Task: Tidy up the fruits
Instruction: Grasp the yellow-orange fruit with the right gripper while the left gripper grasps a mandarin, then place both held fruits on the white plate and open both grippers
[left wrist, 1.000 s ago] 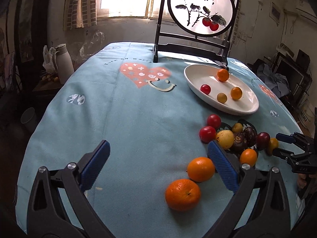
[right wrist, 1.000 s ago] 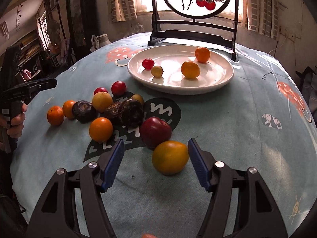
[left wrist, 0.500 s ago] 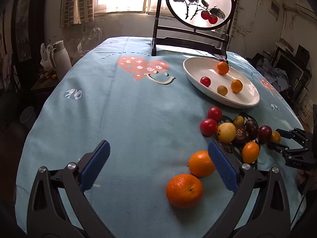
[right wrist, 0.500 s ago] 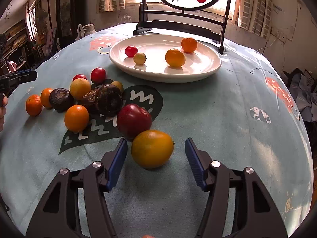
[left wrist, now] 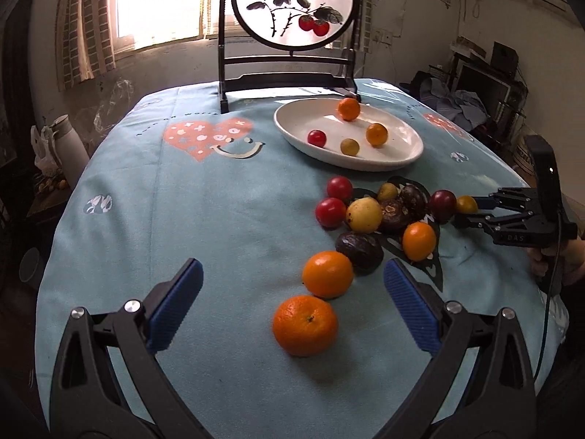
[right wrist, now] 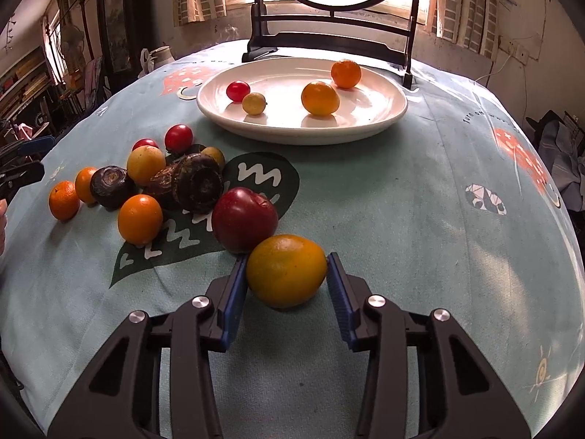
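In the right wrist view my right gripper (right wrist: pixel 287 274) is closed around a yellow-orange fruit (right wrist: pixel 286 270) on the tablecloth, both pads touching it. A dark red plum (right wrist: pixel 244 219) sits just behind it. Further left lies a cluster of fruit (right wrist: pixel 146 183). The white plate (right wrist: pixel 365 124) beyond holds several small fruits. In the left wrist view my left gripper (left wrist: pixel 290 292) is open and empty, with two oranges (left wrist: pixel 305 323) between its fingers' line. The right gripper (left wrist: pixel 471 210) shows there at the right on the same fruit (left wrist: pixel 467 205).
A black-framed round screen (left wrist: pixel 289 7) stands at the table's far edge behind the plate (left wrist: pixel 402 157). A white jug (left wrist: pixel 69 146) stands off the table at the left. The blue tablecloth (left wrist: pixel 164 219) covers the table. Clutter lies at the right wall.
My right gripper moved forward and shut its fingers on the yellow-orange fruit. My left gripper shifted so the two oranges now lie between its fingers; it stays open.
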Available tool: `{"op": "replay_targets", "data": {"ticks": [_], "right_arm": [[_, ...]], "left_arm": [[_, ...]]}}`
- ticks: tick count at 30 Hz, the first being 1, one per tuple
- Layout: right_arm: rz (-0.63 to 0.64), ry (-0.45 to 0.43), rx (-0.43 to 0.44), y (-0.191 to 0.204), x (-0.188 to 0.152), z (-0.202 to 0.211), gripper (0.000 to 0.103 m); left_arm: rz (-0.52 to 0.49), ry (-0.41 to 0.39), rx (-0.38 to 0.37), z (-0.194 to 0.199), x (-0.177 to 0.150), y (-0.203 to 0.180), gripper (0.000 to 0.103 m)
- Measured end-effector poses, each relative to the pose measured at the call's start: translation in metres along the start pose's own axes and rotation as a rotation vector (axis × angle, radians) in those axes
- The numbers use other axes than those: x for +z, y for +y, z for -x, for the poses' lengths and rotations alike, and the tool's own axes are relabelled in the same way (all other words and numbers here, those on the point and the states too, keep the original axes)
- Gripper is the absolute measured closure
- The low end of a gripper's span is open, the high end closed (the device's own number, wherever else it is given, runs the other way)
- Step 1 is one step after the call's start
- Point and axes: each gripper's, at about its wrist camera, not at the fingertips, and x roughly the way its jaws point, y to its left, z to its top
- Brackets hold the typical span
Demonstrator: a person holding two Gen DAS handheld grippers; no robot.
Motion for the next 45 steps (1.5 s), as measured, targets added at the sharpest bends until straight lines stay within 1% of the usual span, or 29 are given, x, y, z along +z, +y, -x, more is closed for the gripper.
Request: {"op": "replay_targets", "data": {"ticks": [1,3,6,7,9,12,13,14,16,18,21,23,26,27,34,38,43,45], "right_arm": [[0.002,0.0,-0.002,0.0,0.0,0.0,0.06],[0.002,0.0,-0.002,0.0,0.0,0.0,0.06],[0.002,0.0,-0.003,0.0,0.0,0.0,0.06],[0.002,0.0,-0.003,0.0,0.0,0.0,0.06],[0.002,0.0,-0.002,0.0,0.0,0.0,0.06],[0.002,0.0,-0.002,0.0,0.0,0.0,0.06],[0.002,0.0,-0.002,0.0,0.0,0.0,0.06],[0.001,0.0,-0.002,0.0,0.0,0.0,0.06],[0.0,0.001,-0.002,-0.001,0.0,0.0,0.06],[0.0,0.001,-0.002,-0.001,0.0,0.0,0.06],[0.0,0.001,-0.002,-0.001,0.0,0.0,0.06],[0.0,0.001,-0.002,-0.001,0.0,0.0,0.06],[0.0,0.001,-0.002,-0.001,0.0,0.0,0.06],[0.0,0.001,-0.002,-0.001,0.0,0.0,0.06],[-0.003,0.003,0.0,-0.002,-0.001,0.002,0.06],[-0.049,-0.001,0.074,-0.007,-0.003,0.008,0.06],[-0.059,-0.043,0.121,-0.005,-0.004,0.02,0.059],[-0.064,-0.067,0.17,-0.005,-0.002,0.025,0.059]], "left_arm": [[-0.044,0.002,-0.011,0.001,-0.004,-0.006,0.002],[-0.095,0.024,-0.016,-0.002,-0.01,-0.011,0.004],[-0.126,0.079,-0.031,-0.011,-0.015,-0.015,0.017],[-0.132,0.095,-0.034,-0.014,-0.016,-0.016,0.018],[-0.143,0.117,-0.018,-0.02,-0.019,-0.018,0.018],[-0.135,0.154,0.0,-0.028,-0.022,-0.016,0.019],[-0.13,0.165,0.003,-0.03,-0.023,-0.015,0.023],[-0.125,0.176,0.004,-0.033,-0.023,-0.014,0.024],[-0.117,0.195,0.007,-0.036,-0.025,-0.012,0.032],[-0.111,0.208,0.005,-0.038,-0.025,-0.011,0.037],[-0.106,0.214,-0.001,-0.039,-0.026,-0.009,0.037],[-0.102,0.223,-0.001,-0.041,-0.026,-0.009,0.04],[-0.091,0.235,-0.02,-0.043,-0.027,-0.008,0.051],[-0.092,0.233,-0.019,-0.043,-0.027,-0.008,0.057],[-0.084,0.229,-0.018,-0.041,-0.028,-0.007,0.058],[-0.065,0.225,-0.025,-0.04,-0.028,-0.007,0.058],[-0.03,0.205,-0.048,-0.034,-0.028,-0.01,0.059],[-0.003,0.191,-0.079,-0.031,-0.023,-0.011,0.059]]}}
